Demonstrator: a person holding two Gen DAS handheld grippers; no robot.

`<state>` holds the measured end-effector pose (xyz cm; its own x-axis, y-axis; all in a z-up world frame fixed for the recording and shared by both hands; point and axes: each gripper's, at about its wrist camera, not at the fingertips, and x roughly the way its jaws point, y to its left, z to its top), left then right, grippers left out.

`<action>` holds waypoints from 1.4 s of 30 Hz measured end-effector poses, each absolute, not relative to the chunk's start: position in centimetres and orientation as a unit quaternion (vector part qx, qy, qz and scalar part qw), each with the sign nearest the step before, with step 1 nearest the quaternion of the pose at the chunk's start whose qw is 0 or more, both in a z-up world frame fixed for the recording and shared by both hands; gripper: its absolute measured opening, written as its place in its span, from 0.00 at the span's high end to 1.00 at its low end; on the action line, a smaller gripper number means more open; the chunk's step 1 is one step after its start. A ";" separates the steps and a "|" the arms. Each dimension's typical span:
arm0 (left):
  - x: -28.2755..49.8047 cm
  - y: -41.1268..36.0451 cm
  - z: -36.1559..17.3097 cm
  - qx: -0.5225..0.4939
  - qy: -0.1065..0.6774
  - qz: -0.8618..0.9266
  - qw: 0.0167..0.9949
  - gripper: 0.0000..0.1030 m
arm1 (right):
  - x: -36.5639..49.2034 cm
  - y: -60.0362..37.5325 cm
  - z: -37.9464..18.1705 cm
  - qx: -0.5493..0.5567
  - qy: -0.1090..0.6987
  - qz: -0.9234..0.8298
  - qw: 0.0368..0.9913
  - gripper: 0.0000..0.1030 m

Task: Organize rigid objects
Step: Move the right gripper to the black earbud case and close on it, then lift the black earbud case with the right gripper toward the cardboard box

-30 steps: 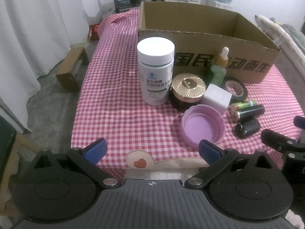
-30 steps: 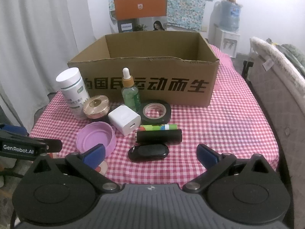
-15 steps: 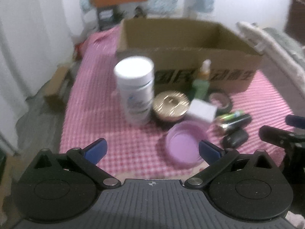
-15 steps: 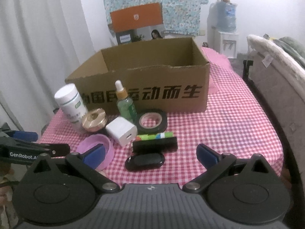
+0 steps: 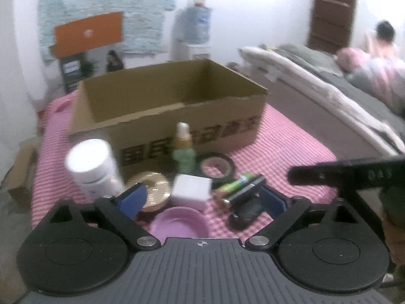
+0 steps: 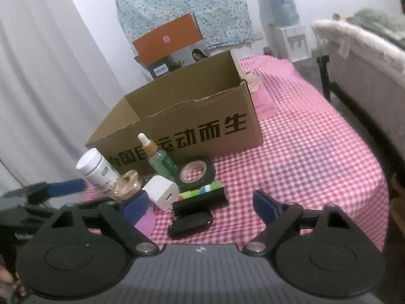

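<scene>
On the pink checked tablecloth [image 6: 316, 157], before an open cardboard box [image 6: 177, 126], stand a white bottle [image 6: 97, 171], gold-lidded jar [image 6: 127, 183], green dropper bottle [image 6: 159, 159], tape roll [image 6: 197, 173] and white charger cube [image 6: 162, 195]. A green battery [image 6: 200, 192], black cylinder [image 6: 200, 202], black oval case [image 6: 189, 224] and purple lid [image 5: 179, 224] lie nearer. My right gripper [image 6: 200, 205] hovers over the black items, jaws closing, pads touching nothing. My left gripper [image 5: 202, 200] hovers above the cube and lid, jaws also closing, empty.
A bed [image 5: 329, 96] runs along the table's right side, with a person [image 5: 384, 40] far behind it. A white curtain [image 6: 45, 76] hangs at the left. An orange box [image 6: 167, 38] and a water dispenser [image 6: 283, 20] stand behind the table.
Both grippers have come in over the cluster of objects and rolled, so both views now tilt. Each pair of jaws has narrowed a little. The objects have not moved.
</scene>
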<state>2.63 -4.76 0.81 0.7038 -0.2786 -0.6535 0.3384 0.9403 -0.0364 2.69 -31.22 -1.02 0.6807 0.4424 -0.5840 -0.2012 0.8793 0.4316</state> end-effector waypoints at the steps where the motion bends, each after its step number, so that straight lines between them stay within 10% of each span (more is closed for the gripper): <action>1: 2.6 -5.2 0.6 0.049 0.349 -0.176 0.919 0.14 | 2.8 -31.4 -1.2 0.180 0.362 0.183 0.896 0.18; 19: 4.4 -10.6 -4.0 0.145 0.434 -0.249 0.853 0.62 | 6.8 -31.9 -6.1 0.297 0.487 0.211 0.793 0.54; 42: 6.4 -11.0 -5.4 0.117 0.471 -0.214 0.848 0.73 | 8.1 -31.2 -8.6 0.335 0.478 0.221 0.781 0.71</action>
